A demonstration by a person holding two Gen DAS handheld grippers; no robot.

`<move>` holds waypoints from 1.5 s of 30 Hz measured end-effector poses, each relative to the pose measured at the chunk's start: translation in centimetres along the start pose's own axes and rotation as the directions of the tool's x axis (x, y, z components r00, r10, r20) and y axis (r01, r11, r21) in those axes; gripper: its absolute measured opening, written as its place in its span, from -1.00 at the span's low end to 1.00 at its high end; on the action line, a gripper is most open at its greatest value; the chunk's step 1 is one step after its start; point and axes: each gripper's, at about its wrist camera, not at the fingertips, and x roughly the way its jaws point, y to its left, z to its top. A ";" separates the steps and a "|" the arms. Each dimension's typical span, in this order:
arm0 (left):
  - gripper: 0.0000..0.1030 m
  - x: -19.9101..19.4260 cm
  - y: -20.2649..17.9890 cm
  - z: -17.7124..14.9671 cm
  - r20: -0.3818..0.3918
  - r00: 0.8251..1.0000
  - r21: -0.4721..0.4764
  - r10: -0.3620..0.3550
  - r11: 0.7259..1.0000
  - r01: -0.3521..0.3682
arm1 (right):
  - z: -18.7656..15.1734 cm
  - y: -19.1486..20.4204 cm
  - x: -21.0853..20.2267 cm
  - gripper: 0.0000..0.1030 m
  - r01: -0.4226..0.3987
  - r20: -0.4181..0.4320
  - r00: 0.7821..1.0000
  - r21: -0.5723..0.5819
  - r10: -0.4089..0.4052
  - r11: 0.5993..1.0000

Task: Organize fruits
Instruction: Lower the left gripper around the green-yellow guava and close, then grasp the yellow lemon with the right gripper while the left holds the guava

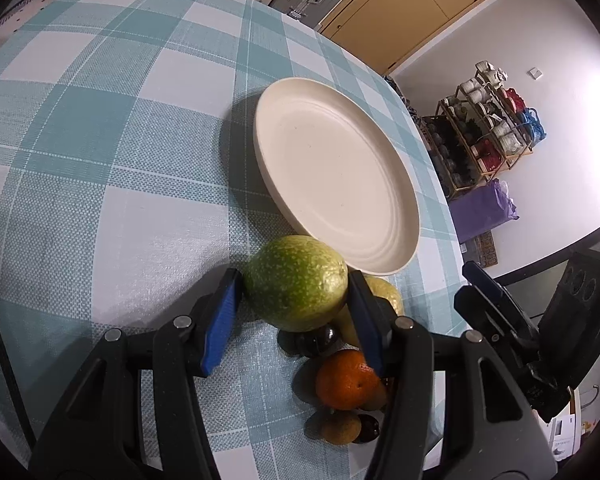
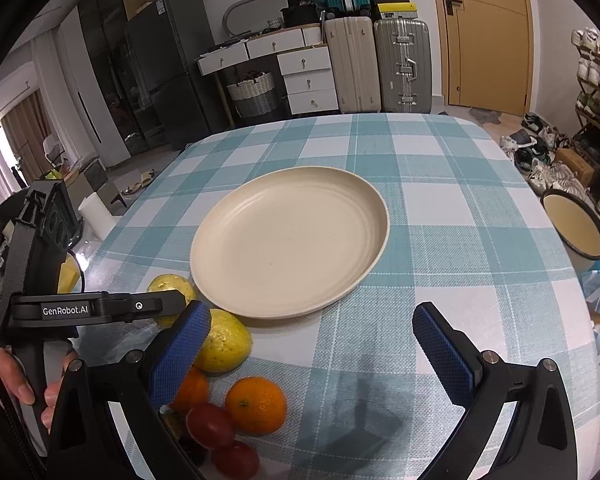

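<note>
A cream plate (image 1: 336, 176) lies empty on the checked tablecloth; it also shows in the right wrist view (image 2: 288, 240). My left gripper (image 1: 296, 300) is closed around a green speckled pear (image 1: 296, 282), its blue pads touching both sides, just short of the plate's near rim. Below it lie a yellow pear (image 1: 388, 292), dark plums (image 1: 316, 340), an orange (image 1: 346, 380) and a small brown fruit (image 1: 340, 428). My right gripper (image 2: 312, 352) is open and empty above the cloth. Near its left finger are a yellow pear (image 2: 224, 344), oranges (image 2: 256, 404) and red plums (image 2: 210, 424).
The table's right edge is close to the fruit pile in the left wrist view. A dark-rimmed bowl (image 2: 576, 228) stands at the table's right edge in the right wrist view. Suitcases, drawers and a door stand beyond the far edge.
</note>
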 end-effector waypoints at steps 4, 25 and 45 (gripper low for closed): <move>-0.01 -0.4 0.9 -0.1 0.002 1.000 -0.003 -0.004 1.000 0.004 | -0.1 0.4 0.1 1.00 -0.028 -0.005 1.000 -0.007 0.028 1.000; -0.01 -4.2 1.5 -2.6 0.039 0.999 0.013 -0.004 1.000 0.004 | -0.8 2.6 3.1 0.93 -0.250 -0.138 0.957 0.053 0.255 0.967; -0.01 -4.7 1.3 -2.8 0.038 0.999 0.034 0.004 0.999 -0.005 | -0.7 3.6 5.4 0.53 -0.306 -0.200 0.928 0.075 0.315 0.949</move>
